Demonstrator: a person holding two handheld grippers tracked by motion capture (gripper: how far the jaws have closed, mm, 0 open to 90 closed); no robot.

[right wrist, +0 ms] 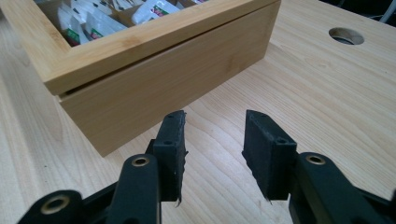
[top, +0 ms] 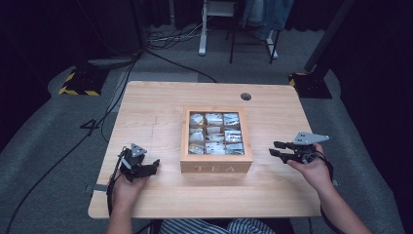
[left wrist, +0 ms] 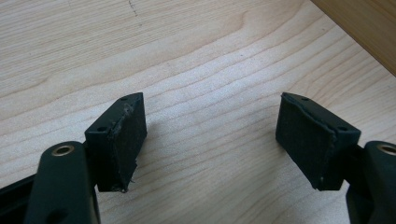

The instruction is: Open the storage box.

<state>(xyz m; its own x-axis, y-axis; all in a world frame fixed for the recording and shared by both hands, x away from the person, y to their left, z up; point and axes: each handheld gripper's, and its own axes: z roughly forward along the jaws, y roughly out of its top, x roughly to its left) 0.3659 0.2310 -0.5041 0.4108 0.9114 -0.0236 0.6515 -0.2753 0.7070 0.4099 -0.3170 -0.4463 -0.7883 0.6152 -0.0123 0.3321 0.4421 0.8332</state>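
Observation:
A wooden tea box (top: 216, 166) marked TEA stands in the middle of the table, its framed lid down, with several tea bags (top: 215, 132) visible in its compartments. My left gripper (top: 153, 166) rests low on the table to the box's left, held by a hand, jaws open and empty. In the left gripper view the left gripper (left wrist: 210, 105) spreads wide over bare wood, with the box corner (left wrist: 369, 32) at top right. My right gripper (top: 273, 148) hovers right of the box, open. In the right gripper view the right gripper (right wrist: 215, 119) points at the box's side wall (right wrist: 154, 88), a short gap away.
The light wooden table (top: 156, 117) has a round cable hole (top: 246, 96) at the back right, also seen as the hole (right wrist: 345, 35). Cables and stand bases with yellow-black tape (top: 78, 83) lie on the grey floor beyond the table.

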